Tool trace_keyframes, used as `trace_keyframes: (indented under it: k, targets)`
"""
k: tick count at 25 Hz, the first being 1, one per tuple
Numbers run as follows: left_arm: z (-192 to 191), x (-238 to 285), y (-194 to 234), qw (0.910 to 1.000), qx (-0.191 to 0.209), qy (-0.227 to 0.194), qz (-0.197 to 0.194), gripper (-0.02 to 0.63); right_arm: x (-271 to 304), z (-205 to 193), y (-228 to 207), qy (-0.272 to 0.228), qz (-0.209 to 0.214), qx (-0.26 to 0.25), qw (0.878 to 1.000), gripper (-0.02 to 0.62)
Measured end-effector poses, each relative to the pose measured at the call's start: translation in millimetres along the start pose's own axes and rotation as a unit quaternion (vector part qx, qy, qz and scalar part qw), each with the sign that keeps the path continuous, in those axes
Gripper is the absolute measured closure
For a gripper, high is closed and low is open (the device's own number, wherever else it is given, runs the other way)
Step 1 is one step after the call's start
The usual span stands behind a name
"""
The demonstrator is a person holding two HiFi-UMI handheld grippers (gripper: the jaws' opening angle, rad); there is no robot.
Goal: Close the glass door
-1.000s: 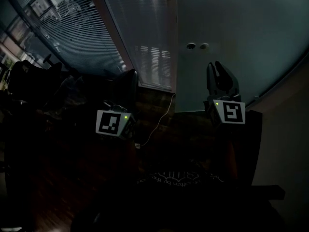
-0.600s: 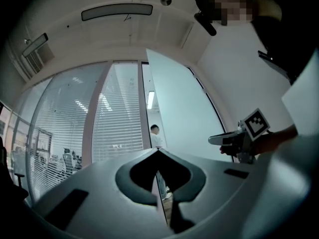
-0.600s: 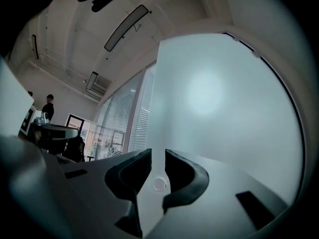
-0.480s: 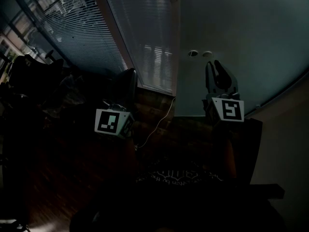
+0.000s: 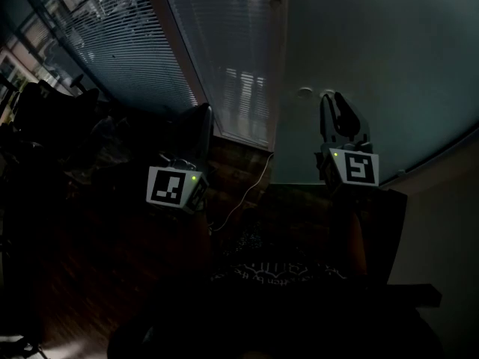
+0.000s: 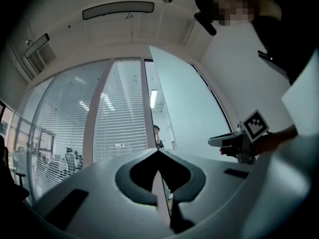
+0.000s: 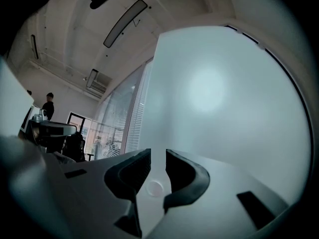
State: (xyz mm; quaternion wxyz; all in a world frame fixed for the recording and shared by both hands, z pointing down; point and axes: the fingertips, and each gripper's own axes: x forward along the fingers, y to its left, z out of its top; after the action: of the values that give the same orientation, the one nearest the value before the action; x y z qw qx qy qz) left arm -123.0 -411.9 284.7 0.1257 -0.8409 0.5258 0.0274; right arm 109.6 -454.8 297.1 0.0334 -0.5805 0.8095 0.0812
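Left tool has jaws together; right tool is opening, empty.

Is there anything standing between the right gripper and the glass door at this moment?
Nothing visible does. The right gripper points straight at the frosted glass door, its jaws opening with nothing held; through the gap only a round fitting on the door panel shows.

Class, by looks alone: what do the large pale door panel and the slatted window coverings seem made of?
The large pale door panel looks like frosted glass: matt, softly glowing, nothing visible through. The slatted window coverings: thin horizontal slats, perhaps metal or plastic.
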Motion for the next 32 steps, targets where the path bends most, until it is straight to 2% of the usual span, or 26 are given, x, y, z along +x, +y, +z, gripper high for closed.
trace_keyframes:
  k: [15, 21, 32]
  targets:
    - [-18, 52, 43, 0.9998, -0.009, 0.007, -0.017, 0.604, 62, -19, -17, 0.027, -0.033, 0.006, 0.999, 0.512]
    - [-22, 87, 63, 0.9997, -0.013, 0.012, -0.017, 0.604, 100, -25, -27, 0.045, -0.034, 0.007, 0.998, 0.479]
    - [-26, 104, 64, 0.9996, -0.012, -0.003, -0.025, 0.604, 104, -32, -30, 0.044, -0.037, -0.007, 0.998, 0.480]
